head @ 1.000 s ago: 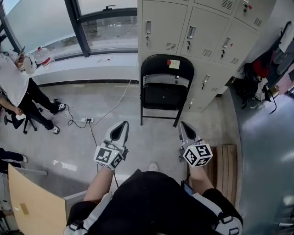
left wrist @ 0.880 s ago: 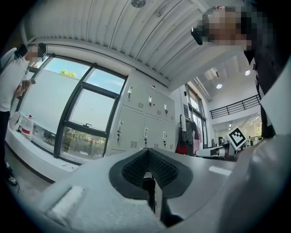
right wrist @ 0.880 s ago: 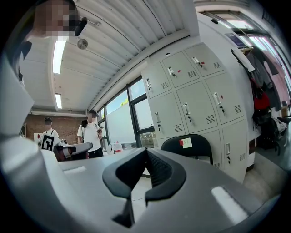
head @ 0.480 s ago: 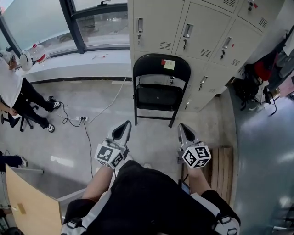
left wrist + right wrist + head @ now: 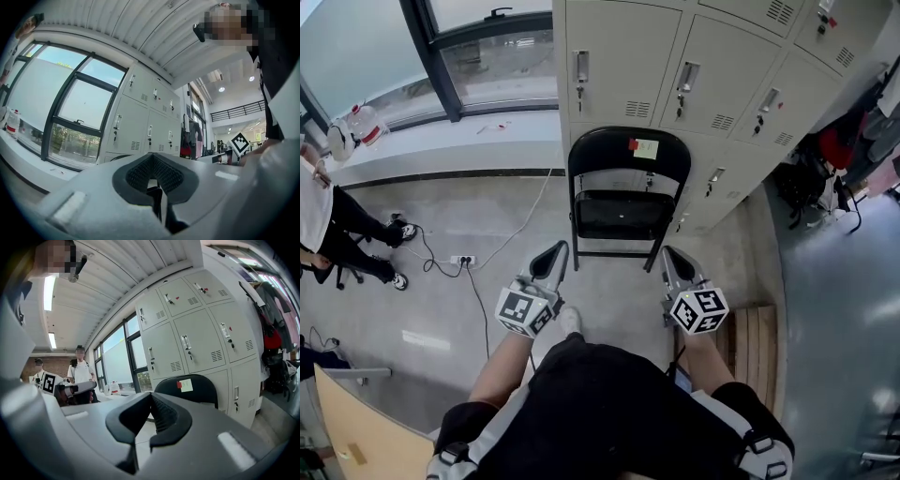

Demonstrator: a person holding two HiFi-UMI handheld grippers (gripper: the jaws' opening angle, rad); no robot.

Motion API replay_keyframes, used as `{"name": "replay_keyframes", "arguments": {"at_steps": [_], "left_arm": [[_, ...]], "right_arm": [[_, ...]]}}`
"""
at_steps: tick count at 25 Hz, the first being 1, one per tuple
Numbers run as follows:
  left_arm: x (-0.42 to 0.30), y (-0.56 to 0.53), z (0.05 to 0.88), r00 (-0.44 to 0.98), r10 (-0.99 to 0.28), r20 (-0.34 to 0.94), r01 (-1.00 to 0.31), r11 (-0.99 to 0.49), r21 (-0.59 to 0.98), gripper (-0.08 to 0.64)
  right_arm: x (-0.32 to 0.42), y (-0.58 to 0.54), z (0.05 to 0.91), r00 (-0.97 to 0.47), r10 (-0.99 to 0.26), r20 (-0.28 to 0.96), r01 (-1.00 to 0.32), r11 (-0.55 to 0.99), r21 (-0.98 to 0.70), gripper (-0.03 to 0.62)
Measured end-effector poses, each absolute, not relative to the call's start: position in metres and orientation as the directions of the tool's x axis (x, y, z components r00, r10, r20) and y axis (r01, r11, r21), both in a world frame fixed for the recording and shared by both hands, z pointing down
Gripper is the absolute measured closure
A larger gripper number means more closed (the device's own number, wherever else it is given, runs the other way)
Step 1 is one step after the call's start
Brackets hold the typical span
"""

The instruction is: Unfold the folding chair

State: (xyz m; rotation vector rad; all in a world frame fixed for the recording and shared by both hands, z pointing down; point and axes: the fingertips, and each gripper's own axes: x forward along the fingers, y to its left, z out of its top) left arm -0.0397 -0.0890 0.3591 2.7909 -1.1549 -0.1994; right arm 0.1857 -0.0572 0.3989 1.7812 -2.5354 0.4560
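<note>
Black folding chair (image 5: 627,192) against lockers (image 5: 694,75), ahead of left gripper (image 5: 551,262) and right gripper (image 5: 672,265), both jaws pressed together, empty, apart from chair

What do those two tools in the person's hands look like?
The left gripper and right gripper are pale grey tapering shells with black ribbed pads inside the jaws. Each carries a cube printed with black-and-white square markers. Their top is black.

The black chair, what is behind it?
Grey metal lockers stand behind the black folding chair. Its backrest covers part of the lower locker doors, so that part cannot be seen.
</note>
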Motion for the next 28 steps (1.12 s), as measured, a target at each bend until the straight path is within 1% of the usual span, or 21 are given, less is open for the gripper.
{"name": "replay_keyframes", "arguments": {"at_steps": [7, 15, 22, 28], "left_arm": [[-0.054, -0.147, 0.361, 0.714, -0.694, -0.092, -0.677, -0.718, 0.160, 0.557], [-0.071, -0.192, 0.363, 0.734, -0.673, -0.090, -0.659, -0.738, 0.143, 0.557], [-0.092, -0.227, 0.372, 0.740, -0.668, -0.080, -0.656, -0.743, 0.132, 0.557], [-0.076, -0.245, 0.385, 0.772, -0.633, -0.055, -0.624, -0.772, 0.126, 0.557]], "right_arm": [[0.177, -0.115, 0.392, -0.324, -0.932, 0.161, -0.935, 0.291, -0.201, 0.588], [0.155, -0.163, 0.394, -0.343, -0.921, 0.183, -0.934, 0.314, -0.170, 0.588], [0.123, -0.201, 0.400, -0.352, -0.916, 0.193, -0.936, 0.340, -0.095, 0.588], [0.112, -0.213, 0.407, -0.353, -0.912, 0.209, -0.935, 0.349, -0.057, 0.586]]}}
